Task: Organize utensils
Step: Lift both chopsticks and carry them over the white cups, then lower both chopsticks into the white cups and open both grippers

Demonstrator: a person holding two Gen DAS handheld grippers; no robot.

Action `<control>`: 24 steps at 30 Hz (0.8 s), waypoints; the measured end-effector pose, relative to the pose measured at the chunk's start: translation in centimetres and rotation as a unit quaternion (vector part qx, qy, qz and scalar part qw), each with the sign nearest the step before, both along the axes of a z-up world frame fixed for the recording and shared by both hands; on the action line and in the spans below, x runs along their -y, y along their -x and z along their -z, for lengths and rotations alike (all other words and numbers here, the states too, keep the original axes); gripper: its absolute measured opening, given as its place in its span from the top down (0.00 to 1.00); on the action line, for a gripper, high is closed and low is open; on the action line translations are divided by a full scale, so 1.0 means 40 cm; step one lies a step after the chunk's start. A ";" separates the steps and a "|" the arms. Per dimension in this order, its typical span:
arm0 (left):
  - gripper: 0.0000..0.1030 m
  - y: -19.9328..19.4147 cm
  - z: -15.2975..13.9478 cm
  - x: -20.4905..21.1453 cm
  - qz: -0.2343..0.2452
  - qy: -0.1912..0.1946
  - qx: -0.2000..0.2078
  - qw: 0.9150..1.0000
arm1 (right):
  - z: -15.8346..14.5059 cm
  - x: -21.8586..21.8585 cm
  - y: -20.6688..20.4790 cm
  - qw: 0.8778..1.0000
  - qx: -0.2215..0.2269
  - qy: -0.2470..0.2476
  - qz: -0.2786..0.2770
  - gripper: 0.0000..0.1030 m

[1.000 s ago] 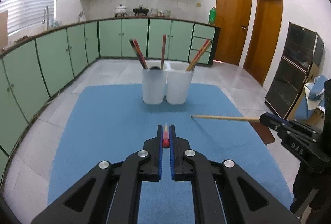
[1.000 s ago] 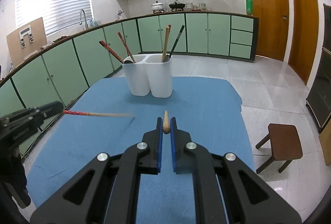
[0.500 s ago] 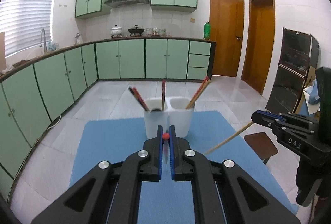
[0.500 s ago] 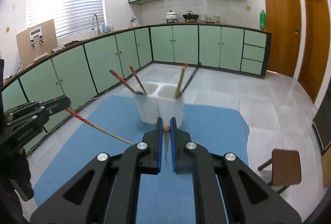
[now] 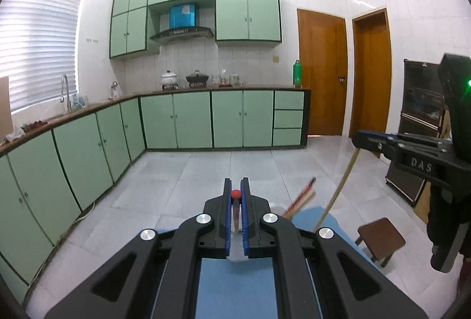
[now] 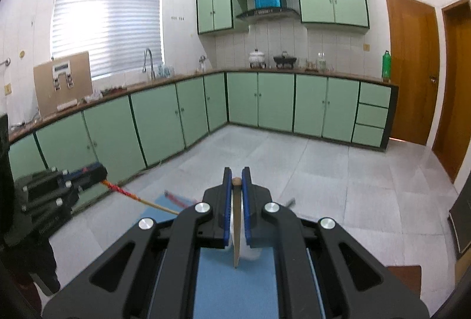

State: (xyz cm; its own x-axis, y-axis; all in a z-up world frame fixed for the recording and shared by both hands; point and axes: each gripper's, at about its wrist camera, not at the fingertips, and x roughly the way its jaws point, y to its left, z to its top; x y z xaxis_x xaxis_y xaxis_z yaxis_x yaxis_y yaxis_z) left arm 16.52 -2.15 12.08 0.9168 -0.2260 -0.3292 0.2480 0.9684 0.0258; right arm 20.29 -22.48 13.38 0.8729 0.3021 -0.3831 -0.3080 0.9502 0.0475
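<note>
Tongs [image 5: 236,195] around chopstick [image 5: 235,210] (holder hidden)

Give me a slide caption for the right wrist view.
Right gripper clamps a plain wooden chopstick above the blue mat.

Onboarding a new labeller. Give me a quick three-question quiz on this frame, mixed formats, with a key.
1. True or false: the left gripper is shut on a red-tipped chopstick.
2. Multiple choice: in the left wrist view, the plain chopstick held by the right gripper hangs
A. level
B. slanting down toward the blue mat
C. pointing straight up
3. Fill in: the stool beside the mat is ____ in colour.

Key: 1 true; 2 B; 3 brown.
</note>
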 end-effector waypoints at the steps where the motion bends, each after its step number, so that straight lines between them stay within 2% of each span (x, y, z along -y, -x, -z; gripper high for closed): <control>1: 0.95 -0.018 -0.013 0.002 0.001 0.001 0.002 1.000 | -0.015 -0.003 -0.016 1.000 0.006 0.000 0.002 0.94; 4: 0.95 -0.063 -0.030 0.010 0.000 -0.003 0.007 1.000 | -0.051 -0.016 -0.071 1.000 0.027 0.009 0.013 0.94; 7: 0.95 -0.118 -0.029 0.024 0.008 -0.003 -0.007 1.000 | -0.057 -0.022 -0.133 0.999 0.028 0.009 0.023 0.94; 13: 0.95 -0.214 0.018 0.043 0.013 -0.007 -0.048 0.999 | 0.023 -0.030 -0.254 0.999 0.002 0.020 0.041 0.94; 19: 0.95 -0.296 0.091 0.052 0.022 0.001 -0.099 0.995 | 0.102 -0.041 -0.310 0.998 -0.031 0.025 0.044 0.94; 22: 0.94 -0.322 0.121 0.056 0.029 0.004 -0.121 0.992 | 0.131 -0.036 -0.322 0.997 -0.048 0.024 0.049 0.86; 24: 0.90 -0.324 0.130 0.056 0.028 0.008 -0.124 0.992 | 0.139 -0.029 -0.315 0.997 -0.047 0.025 0.058 0.75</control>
State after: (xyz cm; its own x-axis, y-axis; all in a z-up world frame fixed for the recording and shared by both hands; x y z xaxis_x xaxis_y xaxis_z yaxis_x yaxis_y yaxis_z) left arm 29.50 -4.38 6.89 0.7937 -0.2809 -0.5396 0.2977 0.9529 -0.0583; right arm 32.87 -21.34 7.81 0.8606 0.1803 -0.4763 -0.1930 0.9809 0.0227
